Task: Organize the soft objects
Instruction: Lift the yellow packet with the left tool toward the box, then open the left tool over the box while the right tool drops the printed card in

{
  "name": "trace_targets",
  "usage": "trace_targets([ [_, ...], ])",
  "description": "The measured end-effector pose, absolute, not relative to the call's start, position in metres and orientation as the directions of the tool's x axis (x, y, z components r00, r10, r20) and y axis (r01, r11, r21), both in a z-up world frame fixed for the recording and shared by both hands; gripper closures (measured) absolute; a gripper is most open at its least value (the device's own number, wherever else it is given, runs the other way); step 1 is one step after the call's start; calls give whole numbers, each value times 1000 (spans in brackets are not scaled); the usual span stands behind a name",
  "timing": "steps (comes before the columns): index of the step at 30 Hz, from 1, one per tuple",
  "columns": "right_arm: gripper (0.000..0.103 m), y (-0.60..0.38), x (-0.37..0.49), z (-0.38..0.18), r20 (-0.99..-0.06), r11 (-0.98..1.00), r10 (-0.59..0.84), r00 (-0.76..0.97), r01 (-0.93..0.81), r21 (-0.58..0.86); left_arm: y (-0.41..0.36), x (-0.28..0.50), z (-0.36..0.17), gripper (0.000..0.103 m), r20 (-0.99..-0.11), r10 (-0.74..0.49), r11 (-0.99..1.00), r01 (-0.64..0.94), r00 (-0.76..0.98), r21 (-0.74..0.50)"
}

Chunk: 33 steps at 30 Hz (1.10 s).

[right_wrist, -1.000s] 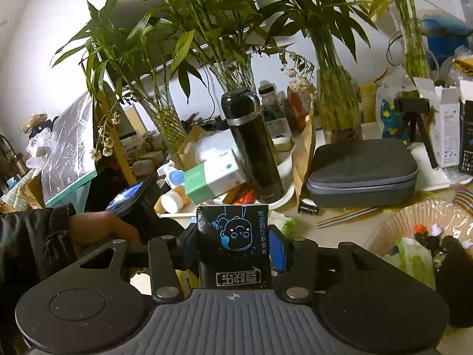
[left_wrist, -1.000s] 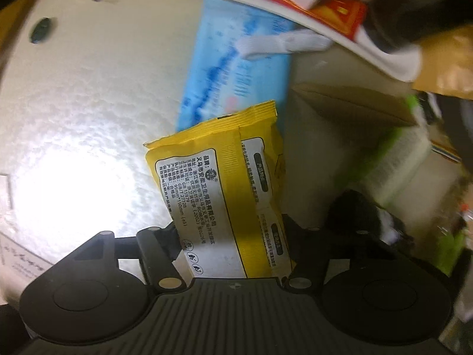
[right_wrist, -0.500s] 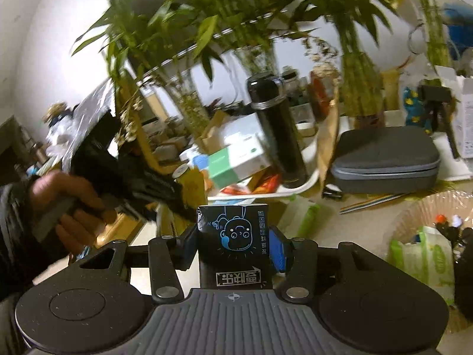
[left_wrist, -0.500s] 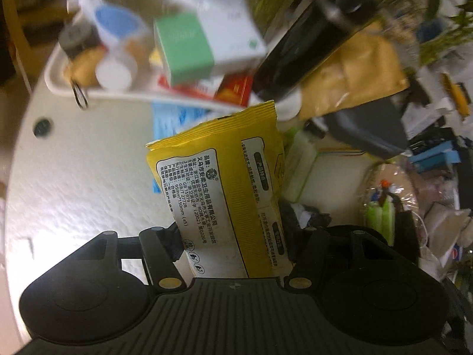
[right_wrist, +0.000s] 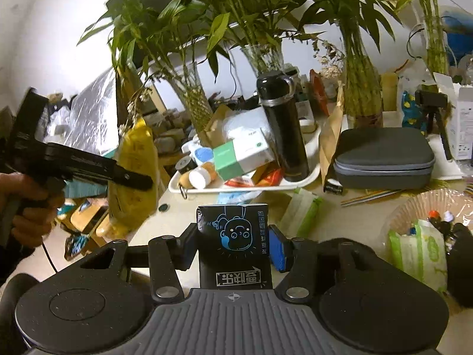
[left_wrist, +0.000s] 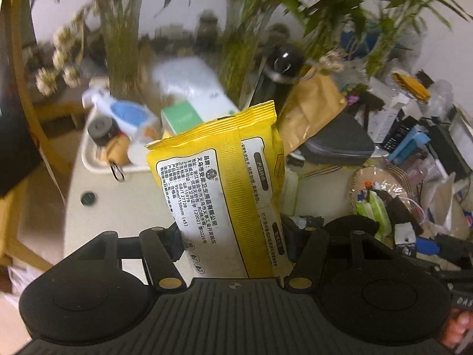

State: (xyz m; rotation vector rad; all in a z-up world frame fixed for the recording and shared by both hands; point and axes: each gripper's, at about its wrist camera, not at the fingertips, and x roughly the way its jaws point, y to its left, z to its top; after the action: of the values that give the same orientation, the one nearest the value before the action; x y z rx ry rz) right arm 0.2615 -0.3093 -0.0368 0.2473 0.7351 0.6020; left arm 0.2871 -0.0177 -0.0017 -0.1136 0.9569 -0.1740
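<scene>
My left gripper (left_wrist: 233,242) is shut on a yellow wipes pack (left_wrist: 224,183) and holds it upright in the air above the table. The same pack (right_wrist: 133,177) and the left gripper show at the left of the right wrist view. My right gripper (right_wrist: 233,245) is shut on a black tissue pack (right_wrist: 233,245) with a blue cartoon face, held above the table's near side. A green-and-white soft pack (right_wrist: 304,210) lies on the table ahead. A woven basket (right_wrist: 414,207) at the right holds a green-white wipes pack (right_wrist: 419,254).
A white tray (right_wrist: 307,177) carries a black flask (right_wrist: 280,124), a green box and small bottles. A grey zip case (right_wrist: 384,156) lies right of it. Glass vases with bamboo stand behind. A blue pack (right_wrist: 236,196) lies under the tray's edge.
My left gripper has lifted the yellow pack off the table and tilted up, from facing the tabletop to facing the plants. My right gripper has held its black pack almost still.
</scene>
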Motion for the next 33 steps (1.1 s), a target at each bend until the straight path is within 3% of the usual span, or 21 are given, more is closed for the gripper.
trace_targets([
  [17,51,-276,206,0,-612,811,566,552,-505,295,-22,190,36,44,-719,-246,959,271,650,-82],
  [24,51,-269,186,4,-615,809,563,552,-520,274,-19,161,32,44,-732,-254,952,297,632,-74],
  [33,51,-261,167,0,-626,802,567,536,-534,268,-11,142,5,43,-768,-307,939,310,562,-149],
])
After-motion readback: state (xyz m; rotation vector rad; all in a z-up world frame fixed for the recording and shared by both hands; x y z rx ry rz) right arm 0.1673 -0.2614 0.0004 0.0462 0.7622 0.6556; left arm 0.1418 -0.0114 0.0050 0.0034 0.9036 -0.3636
